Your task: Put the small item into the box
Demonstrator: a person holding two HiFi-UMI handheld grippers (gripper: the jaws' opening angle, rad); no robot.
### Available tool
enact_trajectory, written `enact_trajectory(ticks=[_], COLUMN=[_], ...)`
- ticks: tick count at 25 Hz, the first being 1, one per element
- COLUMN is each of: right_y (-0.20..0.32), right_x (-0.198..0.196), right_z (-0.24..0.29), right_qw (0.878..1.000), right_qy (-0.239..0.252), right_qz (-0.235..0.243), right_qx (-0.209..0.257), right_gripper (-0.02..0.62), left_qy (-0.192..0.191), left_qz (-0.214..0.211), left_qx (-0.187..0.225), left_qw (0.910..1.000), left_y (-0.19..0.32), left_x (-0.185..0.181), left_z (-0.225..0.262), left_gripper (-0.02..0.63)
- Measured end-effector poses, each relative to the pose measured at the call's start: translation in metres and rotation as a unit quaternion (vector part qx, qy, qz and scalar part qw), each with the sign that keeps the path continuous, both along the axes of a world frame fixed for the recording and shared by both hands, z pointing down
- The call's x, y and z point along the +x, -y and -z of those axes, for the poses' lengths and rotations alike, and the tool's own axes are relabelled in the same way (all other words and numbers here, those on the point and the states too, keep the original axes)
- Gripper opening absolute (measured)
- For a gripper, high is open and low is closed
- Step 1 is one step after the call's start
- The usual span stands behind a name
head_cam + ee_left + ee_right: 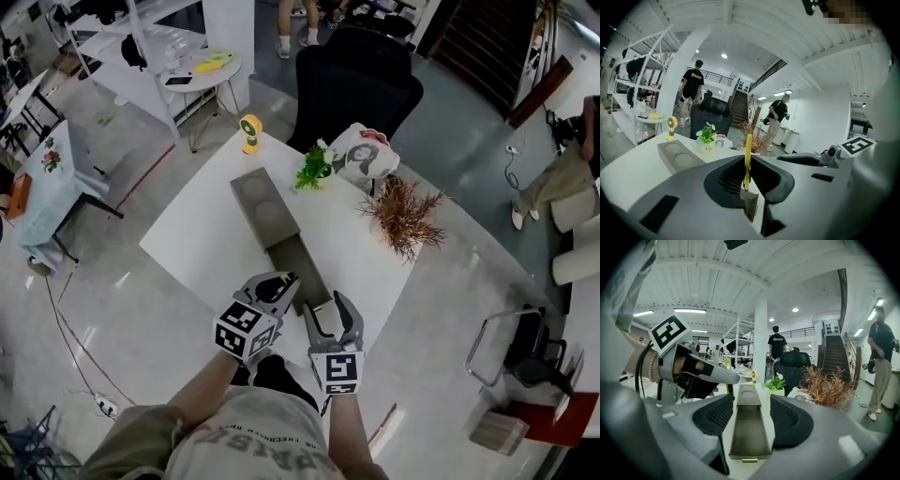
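A long grey box (262,202) lies on the white table (202,248), its drawer (300,270) pulled out toward me. My left gripper (281,281) hovers at the drawer's left side, shut on a thin yellow item (282,277). In the left gripper view the yellow item (748,154) stands upright, pinched in the left gripper (747,177), with the box (679,157) to the far left. My right gripper (330,307) is open at the drawer's near end. In the right gripper view the empty drawer (749,430) runs between the wide jaws of the right gripper (749,423), and the left gripper (701,371) hangs upper left.
A small green plant (314,169), a printed white pouch (366,155) and a dried reddish plant (405,216) stand behind and right of the box. A yellow fan (249,131) is at the far corner, a black chair (361,89) beyond. People stand in the background.
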State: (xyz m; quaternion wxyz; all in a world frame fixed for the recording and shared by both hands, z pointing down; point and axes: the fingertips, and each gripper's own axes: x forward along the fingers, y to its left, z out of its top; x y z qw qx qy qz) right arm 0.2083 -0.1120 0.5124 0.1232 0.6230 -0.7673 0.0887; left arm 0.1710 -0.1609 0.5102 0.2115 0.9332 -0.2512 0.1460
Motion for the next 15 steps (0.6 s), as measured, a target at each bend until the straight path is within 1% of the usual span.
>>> enact_trajectory(ticks=[4, 8, 11, 15], right_y=[0.003, 0.005, 0.007, 0.010], right_x=[0.000, -0.004, -0.007, -0.009], right_z=[-0.021, -0.038, -0.052, -0.069], right_qw=[0.998, 0.995, 0.991, 0.986], right_qy=[-0.002, 0.001, 0.008, 0.016], right_qz=[0.046, 0.084, 0.102, 0.115], right_qx=[-0.032, -0.057, -0.082, -0.119], right_gripper=[0.236, 0.236, 0.235, 0.233], left_qy=[0.002, -0.003, -0.002, -0.011], left_qz=[-0.002, -0.006, -0.012, -0.010], left_qx=[-0.025, -0.070, -0.098, -0.130], left_qw=[0.9997, 0.9976, 0.9951, 0.9914], left_y=[-0.002, -0.008, -0.012, -0.012], left_x=[0.015, 0.025, 0.029, 0.030], left_z=[-0.012, -0.028, -0.040, -0.050], left_gripper=[0.041, 0.043, 0.043, 0.043])
